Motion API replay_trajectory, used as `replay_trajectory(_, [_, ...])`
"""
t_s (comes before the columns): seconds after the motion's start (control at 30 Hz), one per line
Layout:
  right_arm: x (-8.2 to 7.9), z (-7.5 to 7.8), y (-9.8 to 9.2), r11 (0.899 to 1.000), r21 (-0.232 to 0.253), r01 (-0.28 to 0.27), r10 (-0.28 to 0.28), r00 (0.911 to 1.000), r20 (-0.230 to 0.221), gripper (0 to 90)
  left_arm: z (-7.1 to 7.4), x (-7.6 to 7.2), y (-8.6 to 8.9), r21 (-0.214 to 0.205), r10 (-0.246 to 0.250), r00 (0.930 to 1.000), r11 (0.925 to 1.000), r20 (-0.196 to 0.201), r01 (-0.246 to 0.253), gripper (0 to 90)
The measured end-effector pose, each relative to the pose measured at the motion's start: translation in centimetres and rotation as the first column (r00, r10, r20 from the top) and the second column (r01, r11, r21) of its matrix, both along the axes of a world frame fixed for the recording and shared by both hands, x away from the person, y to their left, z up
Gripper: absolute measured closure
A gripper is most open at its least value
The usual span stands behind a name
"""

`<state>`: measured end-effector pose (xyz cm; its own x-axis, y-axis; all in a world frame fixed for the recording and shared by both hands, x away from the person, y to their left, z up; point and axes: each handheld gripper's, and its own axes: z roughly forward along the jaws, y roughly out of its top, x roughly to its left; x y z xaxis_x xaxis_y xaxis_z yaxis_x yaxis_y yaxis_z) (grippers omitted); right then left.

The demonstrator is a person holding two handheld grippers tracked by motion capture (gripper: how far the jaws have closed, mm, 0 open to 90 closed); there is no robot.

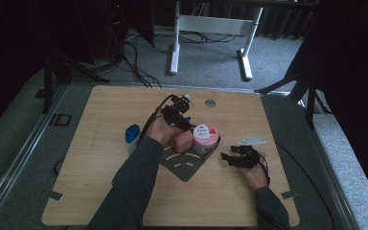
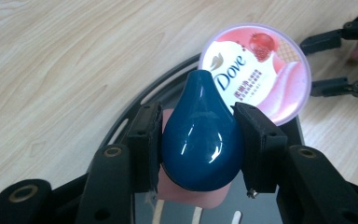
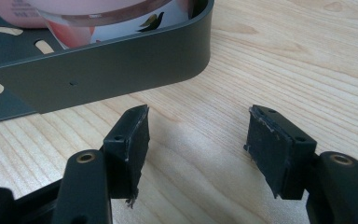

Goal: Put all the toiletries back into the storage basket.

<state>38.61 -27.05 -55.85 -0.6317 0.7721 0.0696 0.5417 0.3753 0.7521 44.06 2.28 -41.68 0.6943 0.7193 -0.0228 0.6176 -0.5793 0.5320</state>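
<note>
Blue-capped white bottle (image 1: 132, 137) lies on the wooden bench (image 1: 100, 191), left of the dark grey tray (image 1: 188, 168) and apart from it. Round metal disc (image 1: 210, 102) sits flush in the bench near its far edge. Grey carpeted floor (image 1: 211, 67) beyond. White desk frame (image 1: 211, 28) stands on it, with black cables (image 1: 134, 62) trailing across the carpet to its left.

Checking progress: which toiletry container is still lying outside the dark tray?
The blue-capped white bottle, on bare wood beside the tray; the Dove tub and pink bottle are inside.
</note>
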Motion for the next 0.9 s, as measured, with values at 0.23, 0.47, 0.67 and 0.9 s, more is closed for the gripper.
replay_trajectory(0.23, [0.0, 0.0, 0.0, 1.0, 0.001, 0.001, -0.001, 1.0, -0.001, 38.6, -0.1, 0.5, 0.2, -0.012, 0.021, 0.9997, 0.9997, 0.012, -0.021, 54.4])
replay_trajectory(0.47, [0.0, 0.0, 0.0, 1.0, -0.001, 0.0, 0.0, 1.0, 0.0, 38.6, -0.1, 1.0, 0.3, -0.03, 0.033, 0.9994, 0.999, 0.013, -0.033, 54.4])
replay_trajectory(0.67, [0.0, 0.0, 0.0, 1.0, 0.0, 0.001, -0.001, 1.0, -0.001, 38.6, -0.2, 1.3, 0.3, -0.04, 0.047, 0.9986, 0.9981, 0.022, -0.046, 54.5])
replay_trajectory(0.9, [0.0, 0.0, 0.0, 1.0, 0.001, 0.001, -0.001, 1.0, -0.002, 38.6, -0.3, 1.4, -0.1, -0.027, 0.066, 0.9968, 0.9975, 0.046, -0.065, 54.5])
